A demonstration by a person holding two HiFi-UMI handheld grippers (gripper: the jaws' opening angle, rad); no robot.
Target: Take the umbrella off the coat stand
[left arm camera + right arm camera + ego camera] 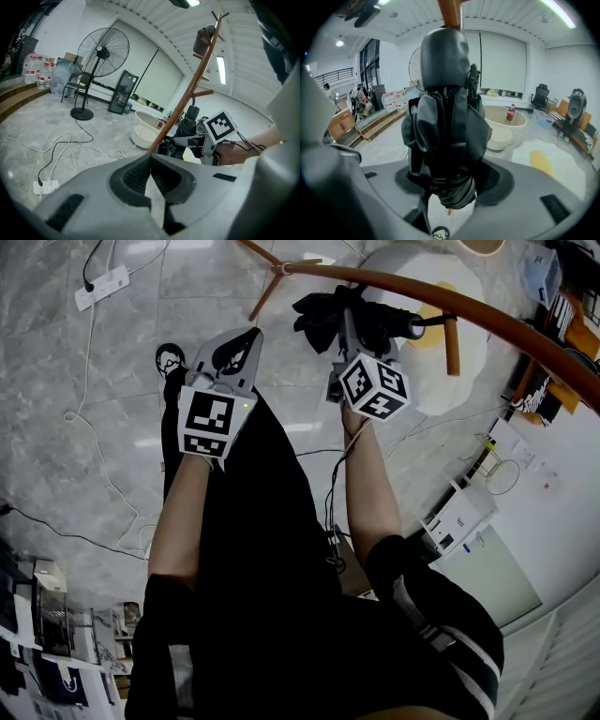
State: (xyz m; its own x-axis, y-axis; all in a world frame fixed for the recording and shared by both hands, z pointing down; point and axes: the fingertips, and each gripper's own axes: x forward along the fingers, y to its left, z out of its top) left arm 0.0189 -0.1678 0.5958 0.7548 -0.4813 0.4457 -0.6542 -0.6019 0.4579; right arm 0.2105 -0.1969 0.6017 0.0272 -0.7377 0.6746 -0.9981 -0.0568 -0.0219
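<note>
We are gripping the folded black umbrella (446, 122) with the right gripper (354, 345), its jaws pressing partway in on the bunched canopy just short of the rounded handle (443, 51). The umbrella is sitting close against the brown coat stand (487, 315), beside one of its pegs (452, 345); we are not seeing whether a strap is hooked there. We are judging it light, soft and slick on the outside but stiff underneath where the ribs and shaft run, so the middle of the bundle is looking like the sound place to hold. The left gripper (247, 337) is hovering apart from it, jaws together on nothing. On the floor a white tub (146, 132) is standing with a red-labelled bottle (162, 123) at its rim; whether the bottle is inside it, we cannot tell.
</note>
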